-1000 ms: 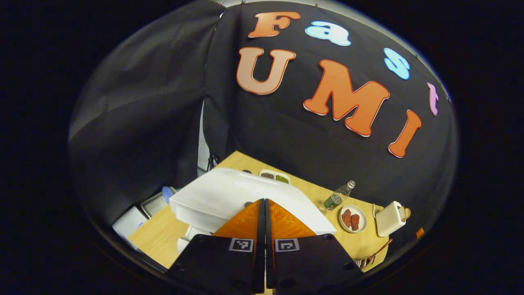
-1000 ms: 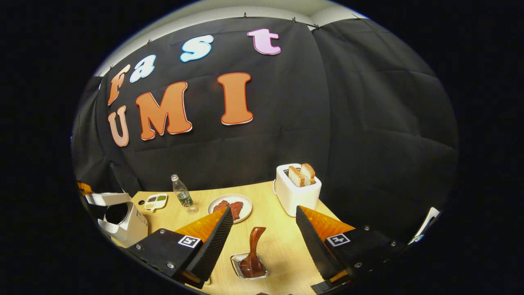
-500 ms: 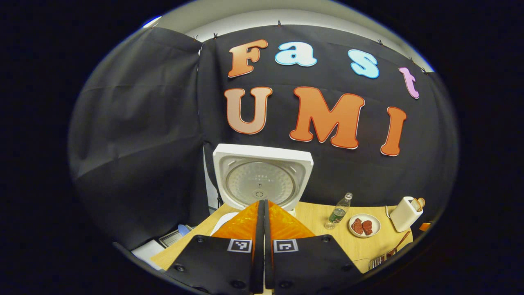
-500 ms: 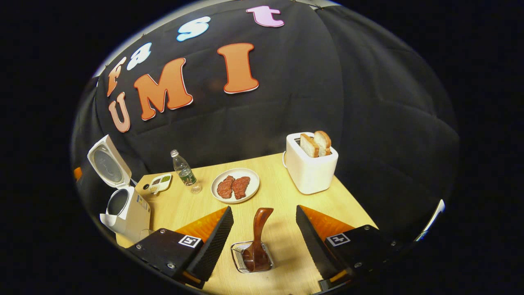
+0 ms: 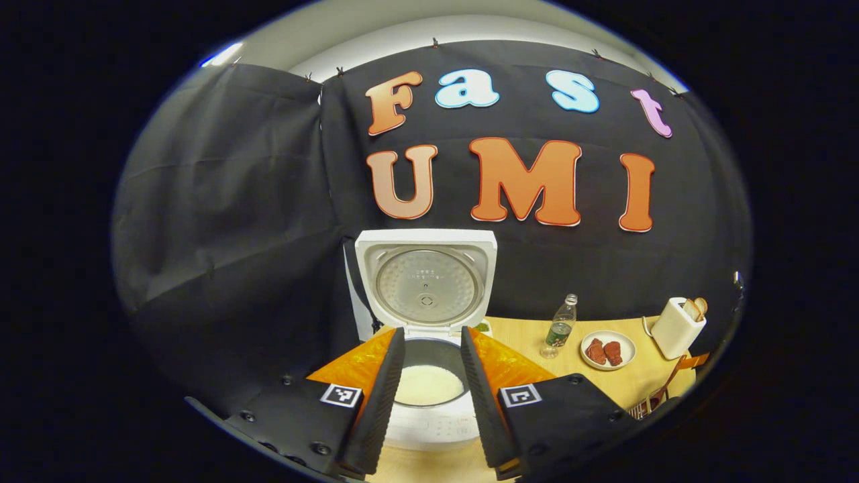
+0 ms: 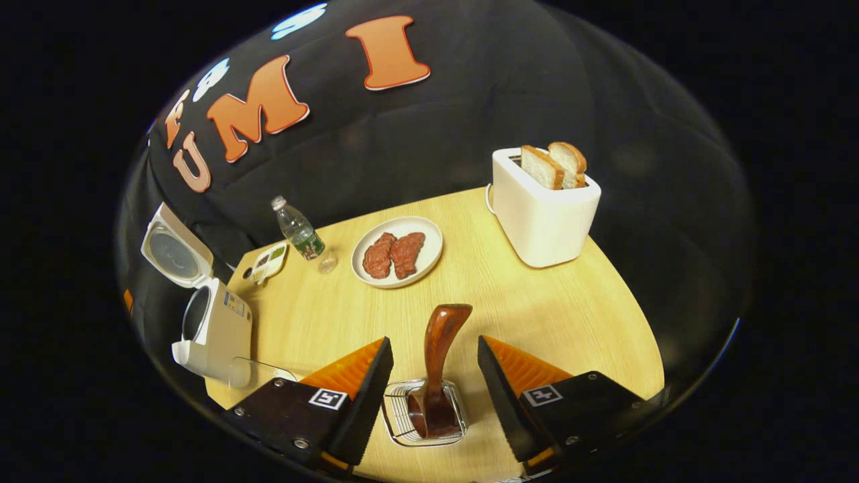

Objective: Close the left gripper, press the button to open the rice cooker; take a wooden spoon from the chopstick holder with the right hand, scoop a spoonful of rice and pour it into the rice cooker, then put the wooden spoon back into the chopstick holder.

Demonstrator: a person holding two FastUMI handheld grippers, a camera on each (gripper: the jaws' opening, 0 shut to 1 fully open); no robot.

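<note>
**Lid up, spoon next**

The rice cooker [image 5: 427,349] is now opened, its lid raised at 12 o'clock; the left gripper [image 5: 427,396] jaws are now parted. The right gripper [image 6: 435,389] jaws, spread, are lowered around the wooden spoon [image 6: 439,362] in its holder [image 6: 402,419].

Left gripper view: camera sits low and close before the open rice cooker [image 5: 429,362], facing level toward the booth's back wall along its hand-held gripper [image 5: 429,376]. Right gripper view: camera stands higher, near the desk's [image 6: 537,308] front edge, tilted down over the chopstick holder [image 6: 424,412] just below it. Both views share the rice cooker [image 6: 211,322], bottle [image 5: 559,327], plate [image 5: 608,349] and toaster [image 5: 678,328].
</note>
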